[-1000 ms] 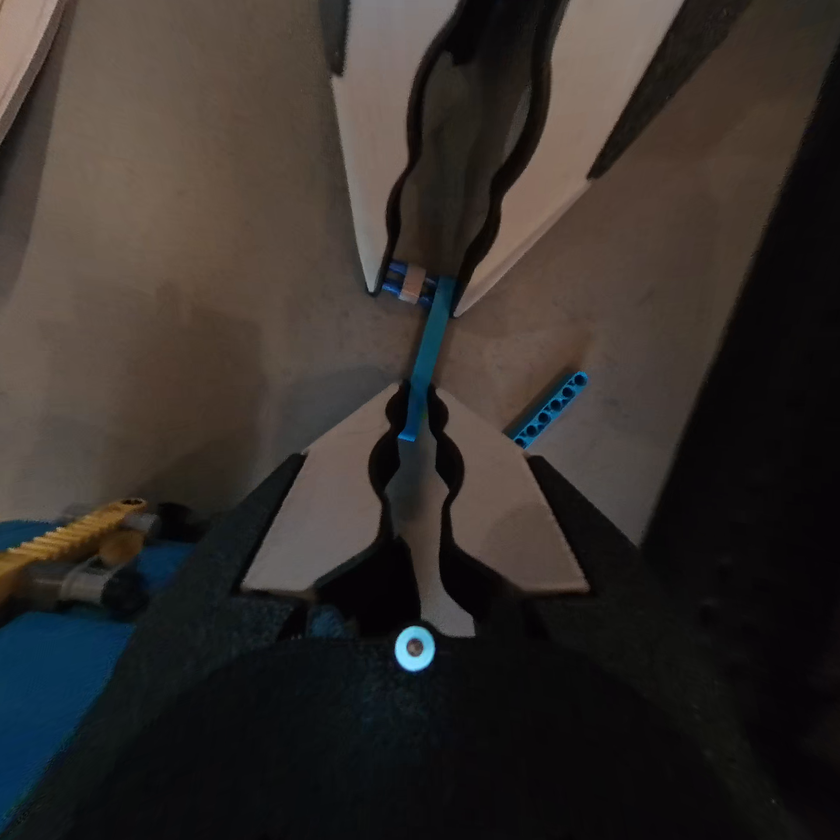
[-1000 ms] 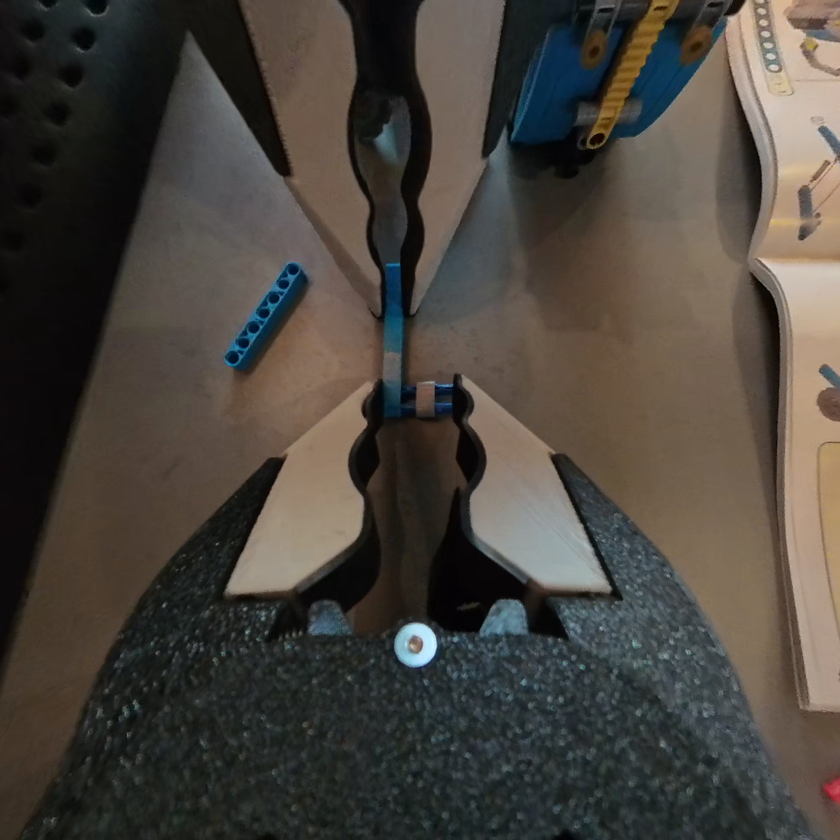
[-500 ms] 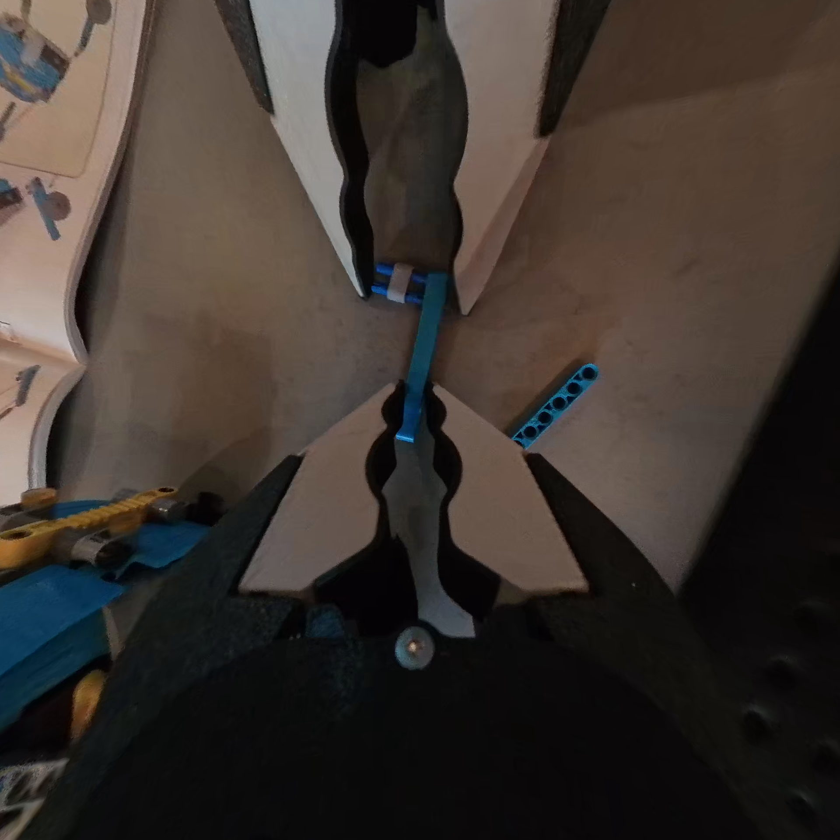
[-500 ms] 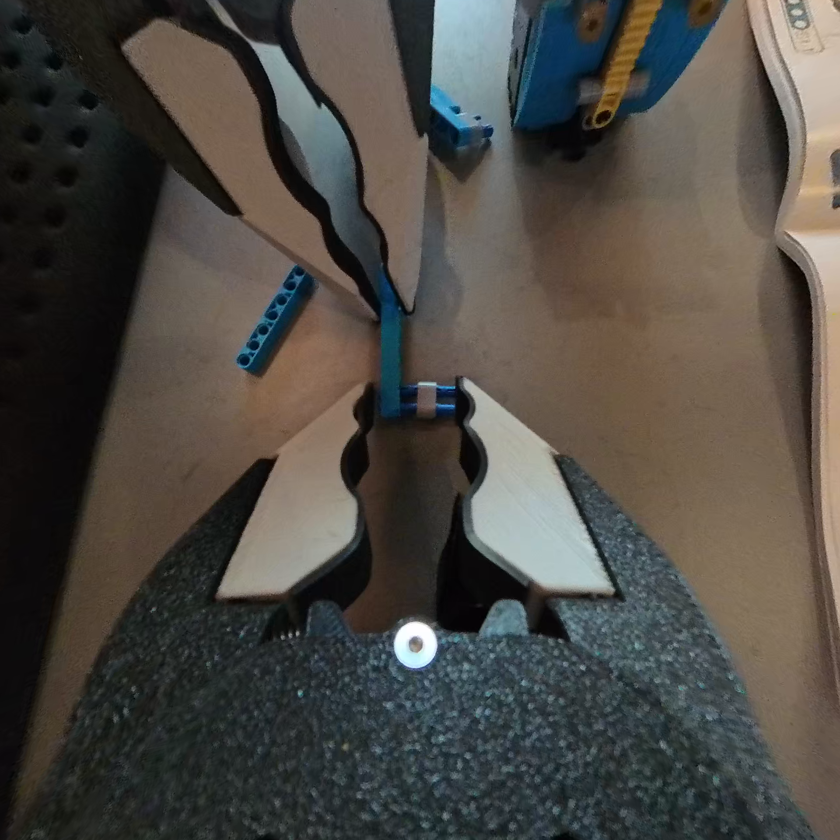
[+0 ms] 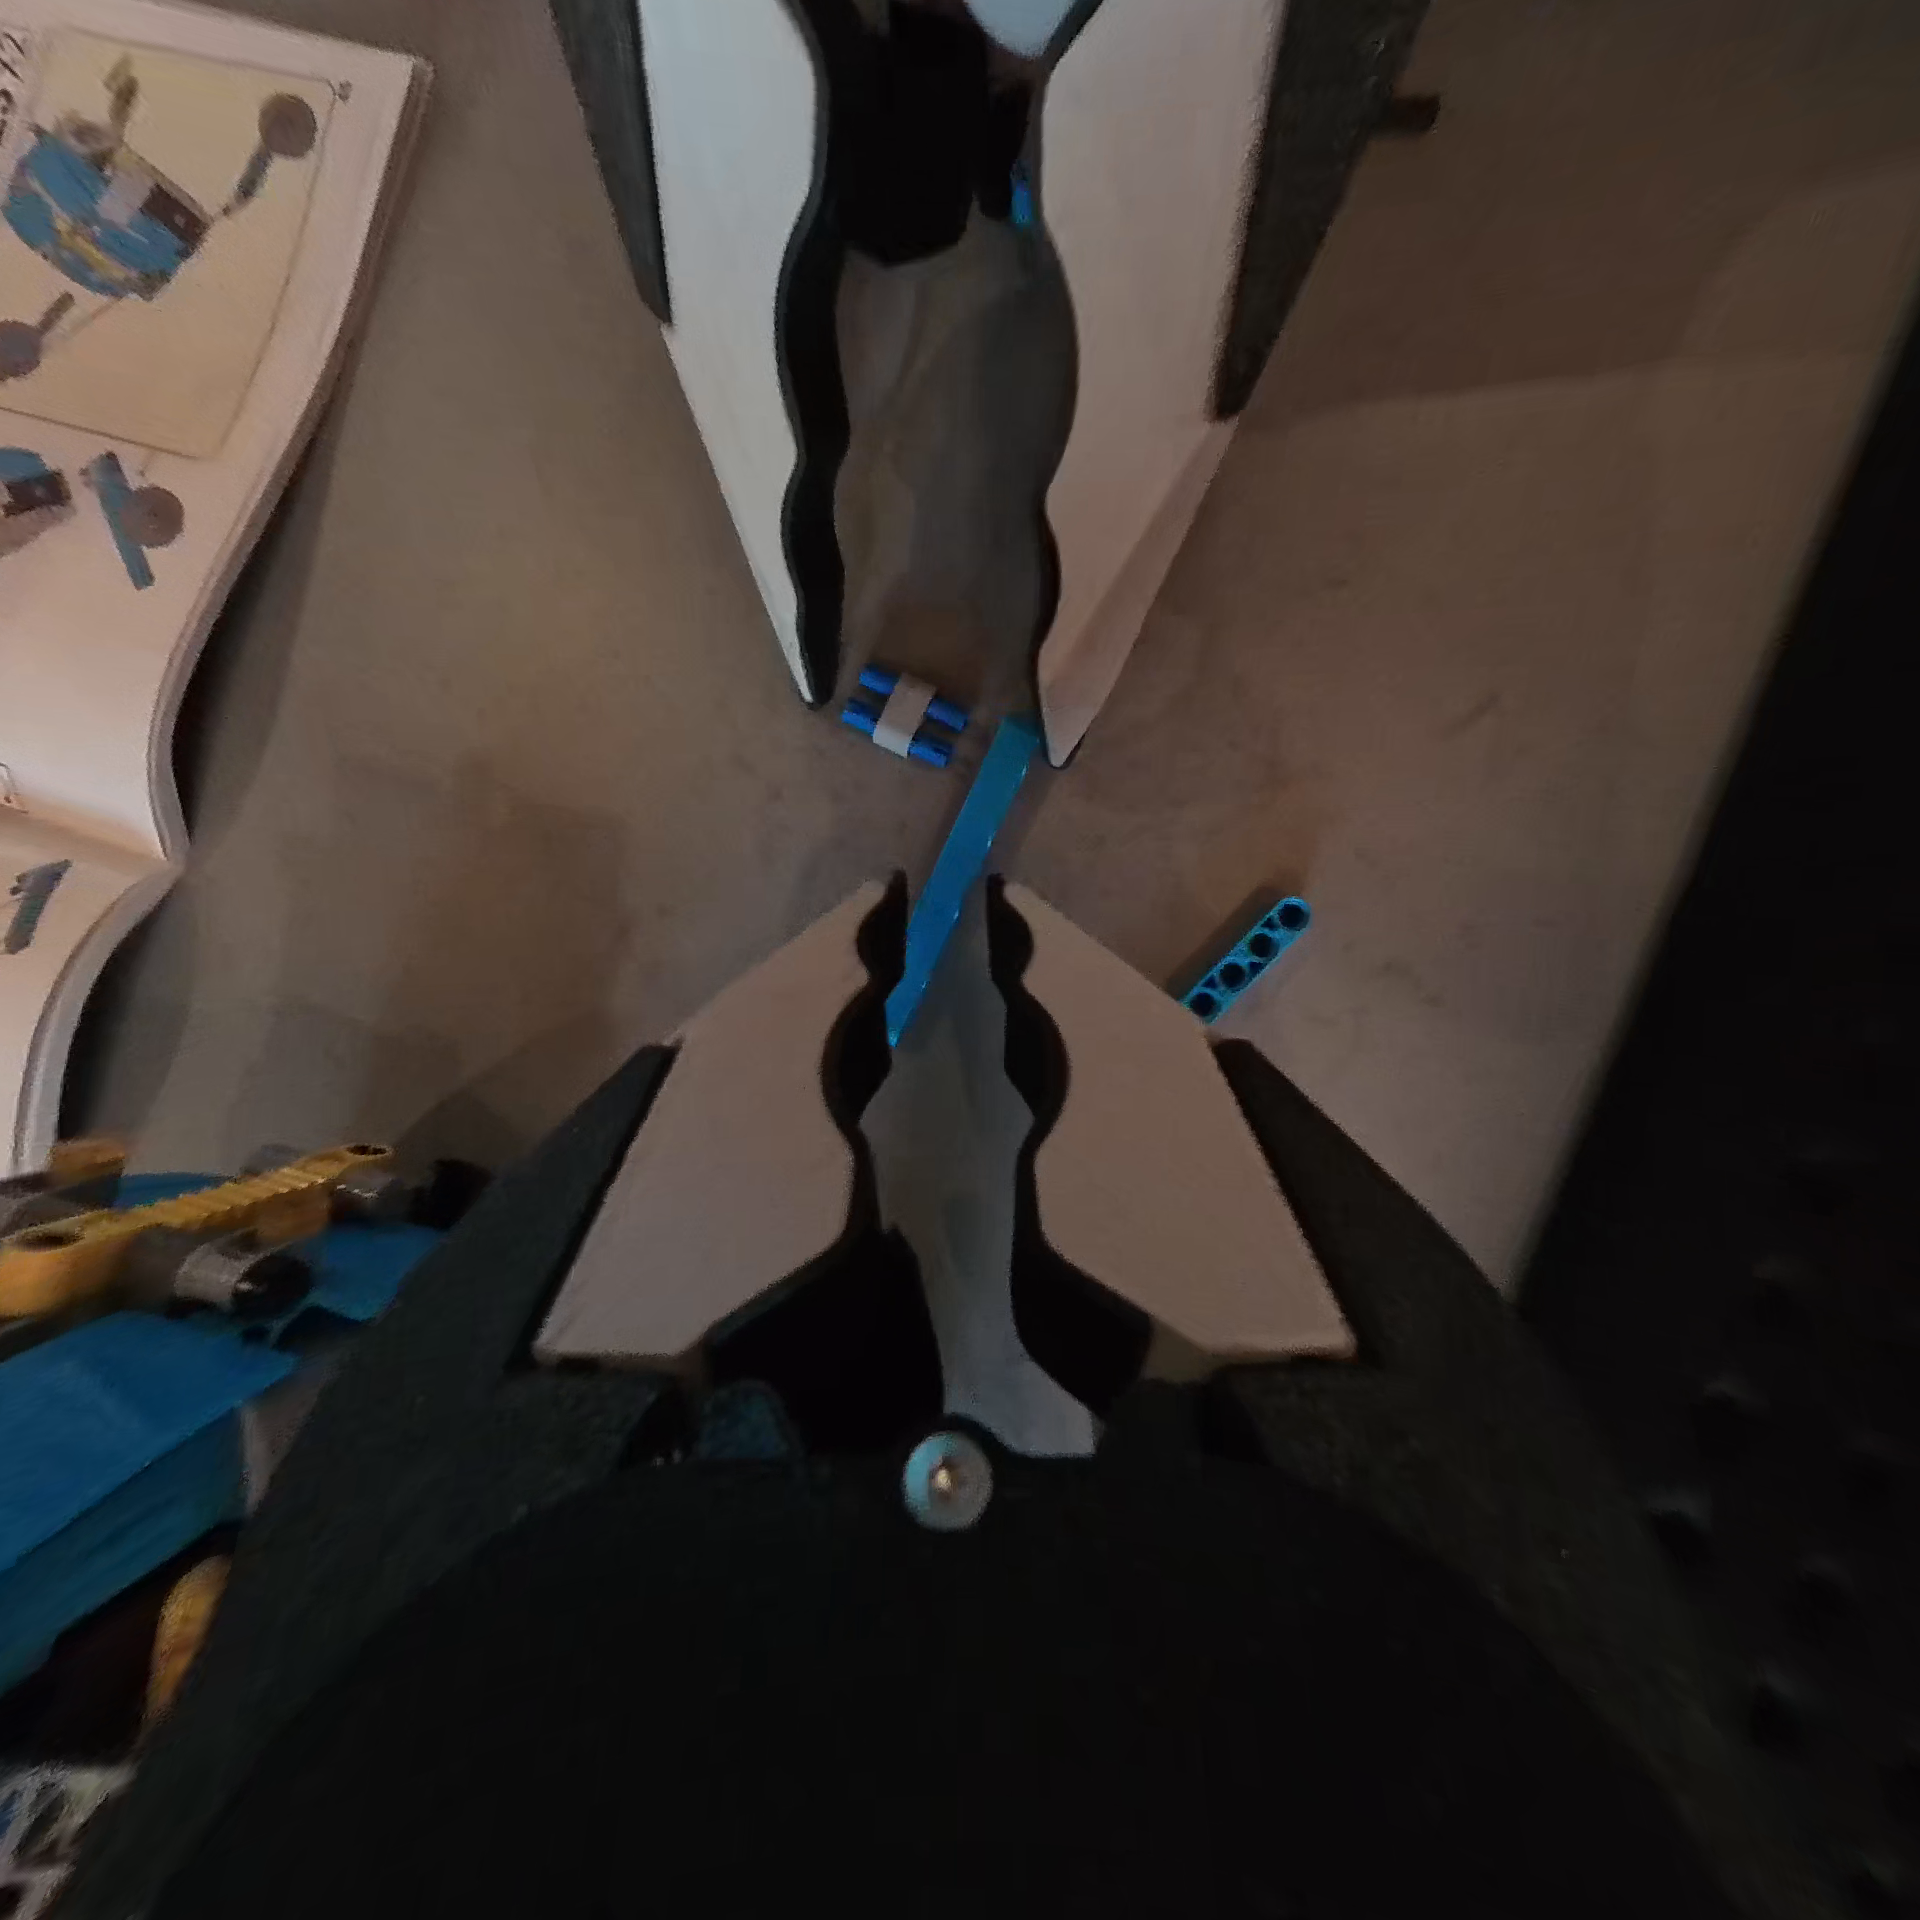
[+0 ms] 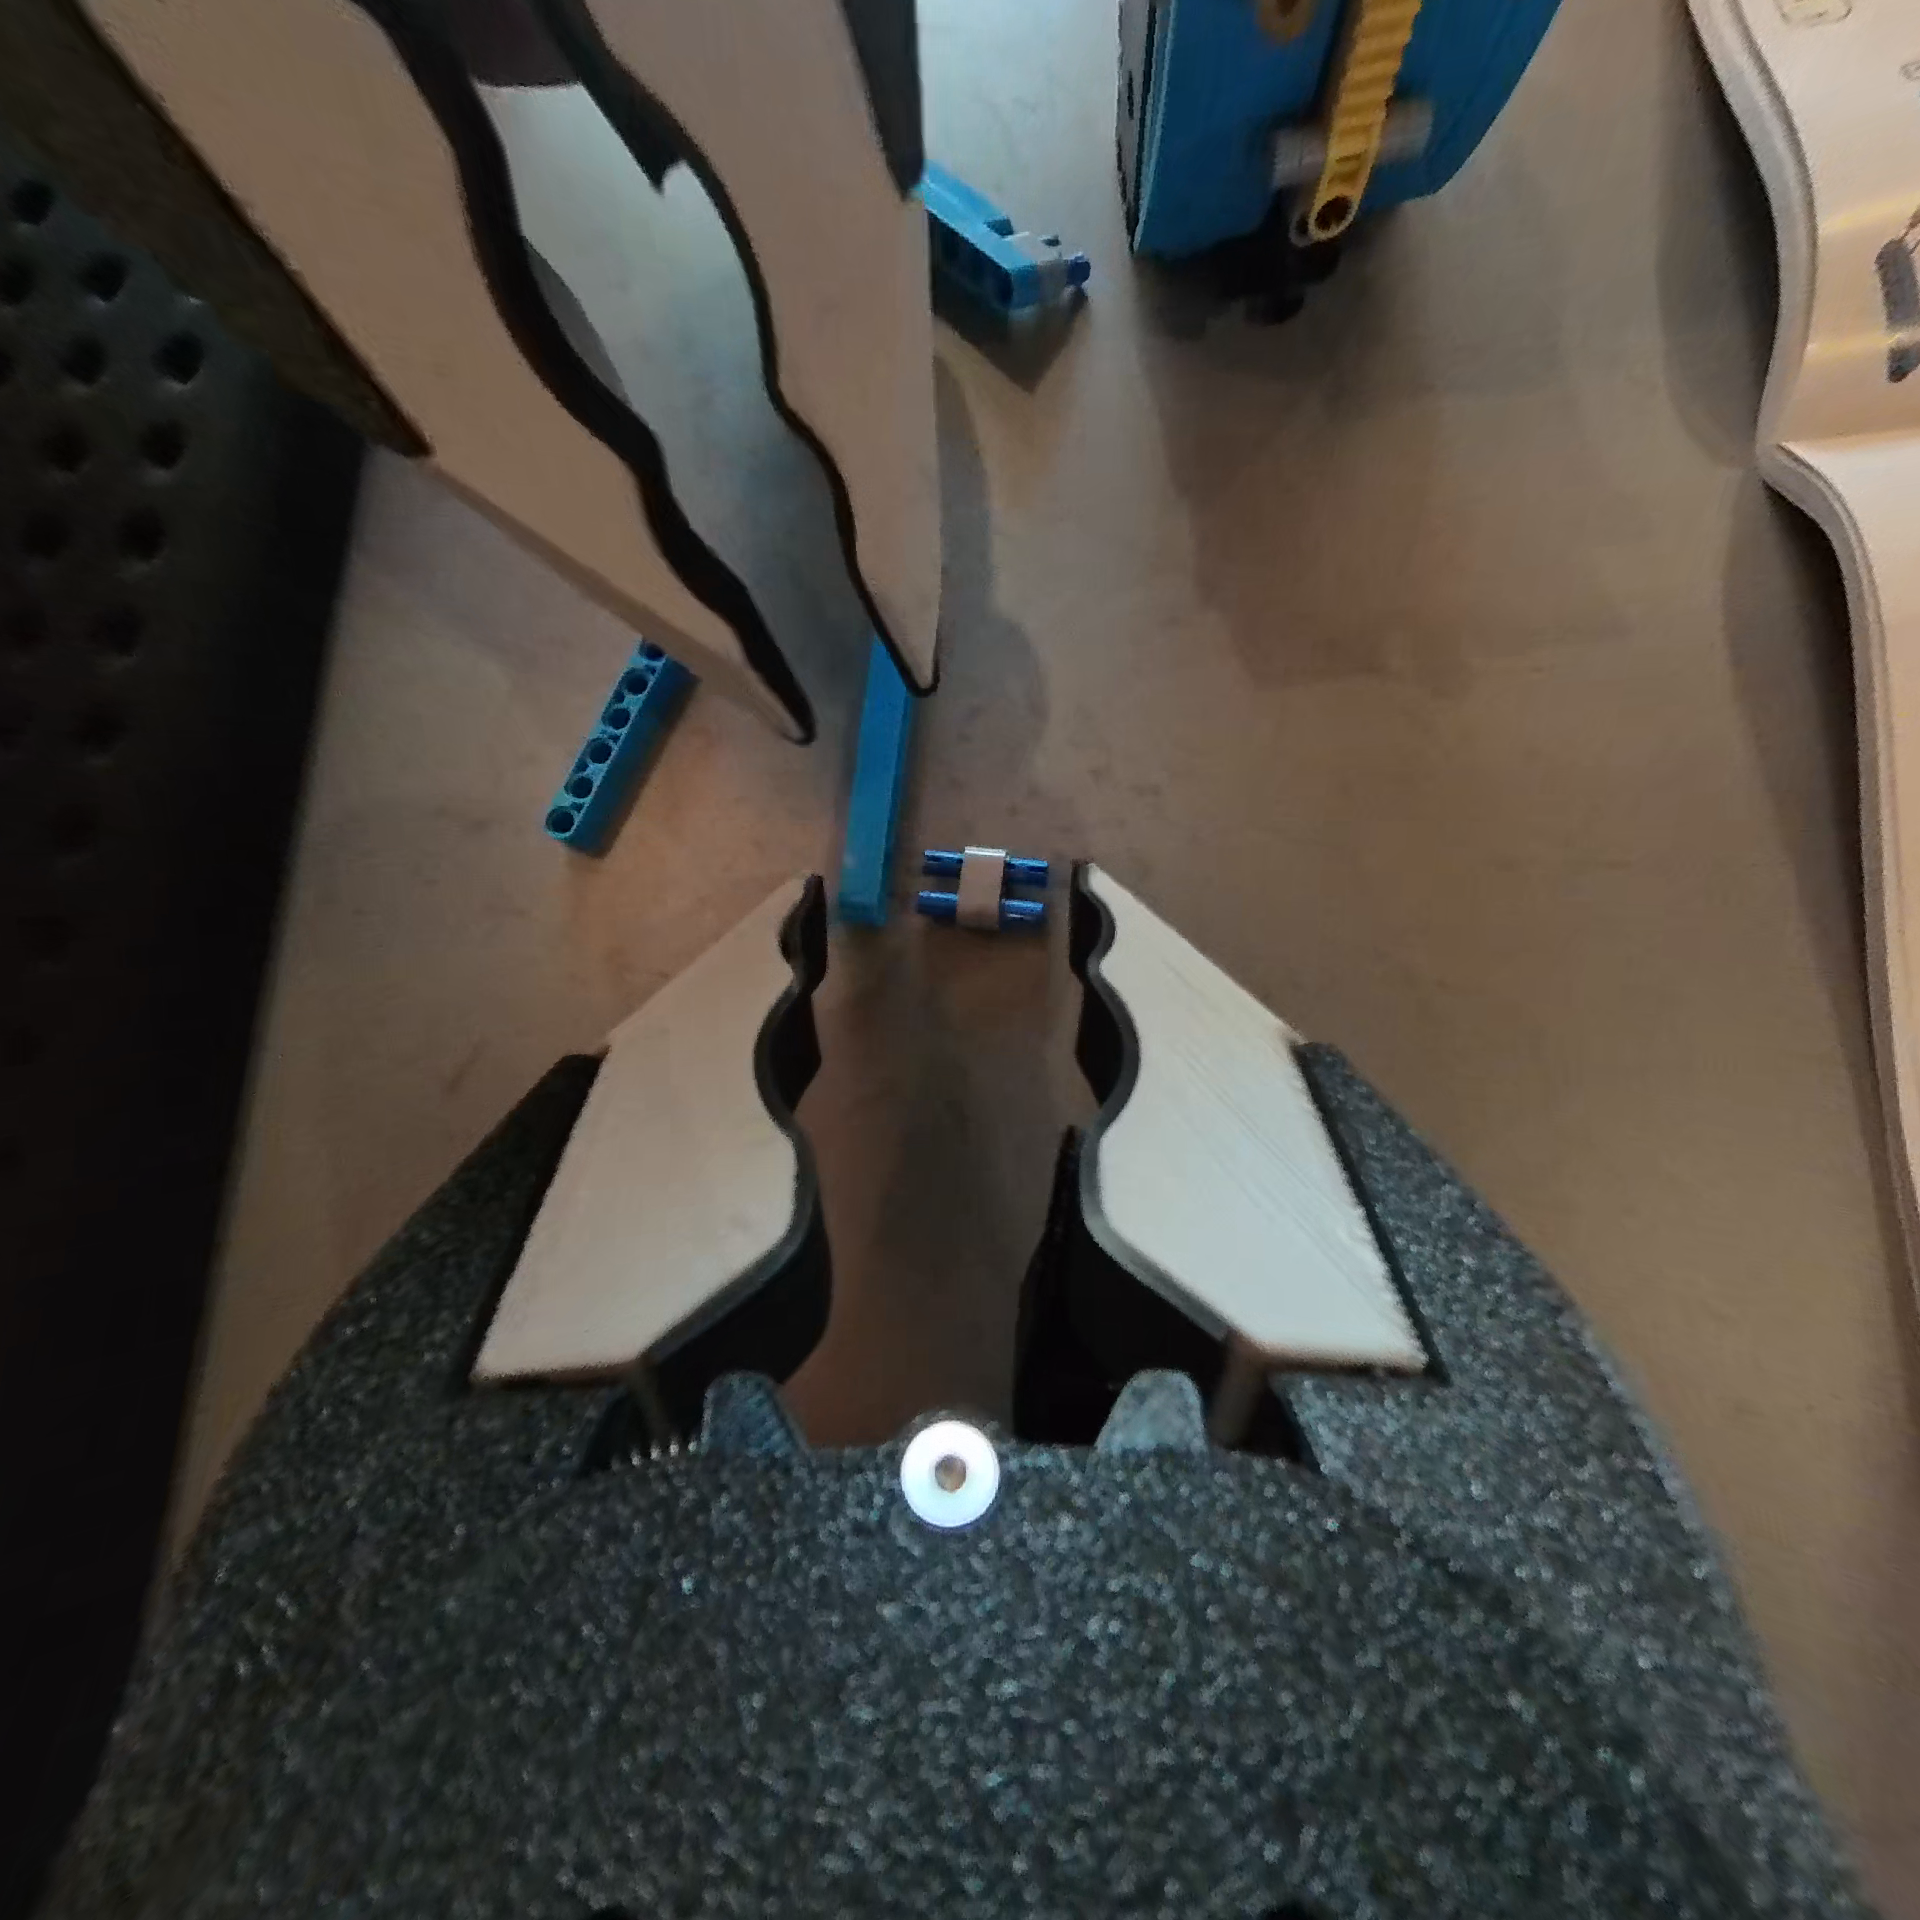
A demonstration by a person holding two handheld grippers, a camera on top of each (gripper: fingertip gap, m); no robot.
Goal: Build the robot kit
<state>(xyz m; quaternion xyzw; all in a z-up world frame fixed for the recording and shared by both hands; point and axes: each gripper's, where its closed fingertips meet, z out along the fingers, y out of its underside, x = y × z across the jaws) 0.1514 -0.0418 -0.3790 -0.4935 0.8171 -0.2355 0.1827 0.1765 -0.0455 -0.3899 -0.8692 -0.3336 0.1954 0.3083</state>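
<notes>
A long blue beam (image 5: 961, 883) lies tilted in the narrow gap of my left gripper (image 5: 943, 883), whose fingers stand slightly apart and no longer pinch it. In the right wrist view the beam (image 6: 878, 800) rests on the brown table between the left gripper (image 6: 860, 712) and my right gripper (image 6: 948, 888). The right gripper is open. A small grey connector with two dark blue pins (image 6: 980, 886) lies loose on the table between its fingertips, apart from the beam's end. The connector (image 5: 906, 719) also shows in the left wrist view, under the right gripper (image 5: 935, 727).
A second blue beam with holes (image 6: 613, 748) lies beside the left gripper. A blue model with a yellow toothed rack (image 6: 1330, 114) and a small blue assembly (image 6: 997, 249) stand farther off. An open instruction booklet (image 6: 1818, 520) lies to the side. A black perforated surface (image 6: 104, 520) borders the table. My left and right fingertips are right by each other.
The right gripper opened and let go of the pin connector, which came off the beam's end and now lies on the table. The left gripper's fingers parted and the beam tilted.
</notes>
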